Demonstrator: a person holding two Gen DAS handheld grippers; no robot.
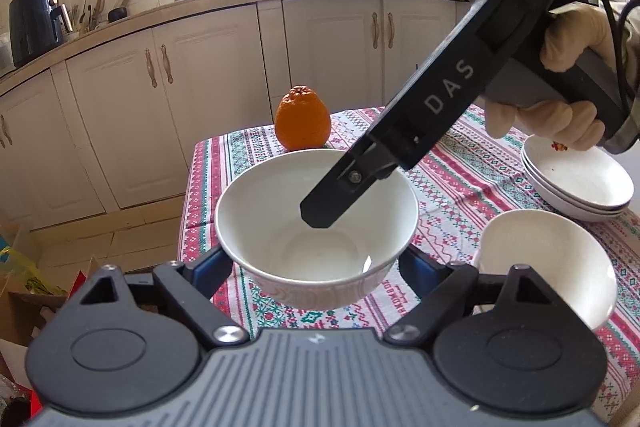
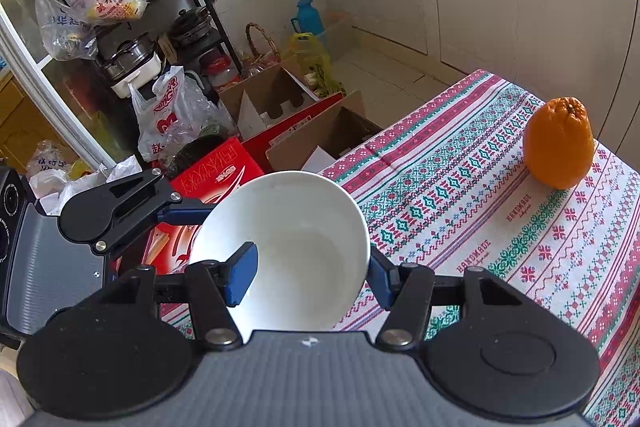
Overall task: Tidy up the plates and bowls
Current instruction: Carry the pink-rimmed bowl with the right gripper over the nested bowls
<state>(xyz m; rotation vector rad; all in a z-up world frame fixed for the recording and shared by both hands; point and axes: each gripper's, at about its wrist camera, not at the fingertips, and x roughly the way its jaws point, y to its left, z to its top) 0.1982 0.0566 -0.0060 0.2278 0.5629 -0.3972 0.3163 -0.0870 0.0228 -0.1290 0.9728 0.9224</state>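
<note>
A white bowl (image 1: 316,223) stands on the patterned tablecloth (image 1: 460,183) between the fingers of my left gripper (image 1: 316,267), whose pads sit at its two sides. My right gripper (image 2: 308,279) pinches the bowl's (image 2: 296,251) rim wall: one blue pad (image 2: 242,277) is inside it, the other outside. In the left wrist view, the right gripper's finger (image 1: 344,187) reaches down into the bowl. A second white bowl (image 1: 548,263) lies tilted to the right. A stack of white plates (image 1: 580,183) sits further right.
An orange (image 1: 303,119) stands behind the bowl near the table's far edge, and it also shows in the right wrist view (image 2: 559,143). Cardboard boxes (image 2: 304,123) and bags lie on the floor left of the table. Kitchen cabinets (image 1: 224,75) run behind.
</note>
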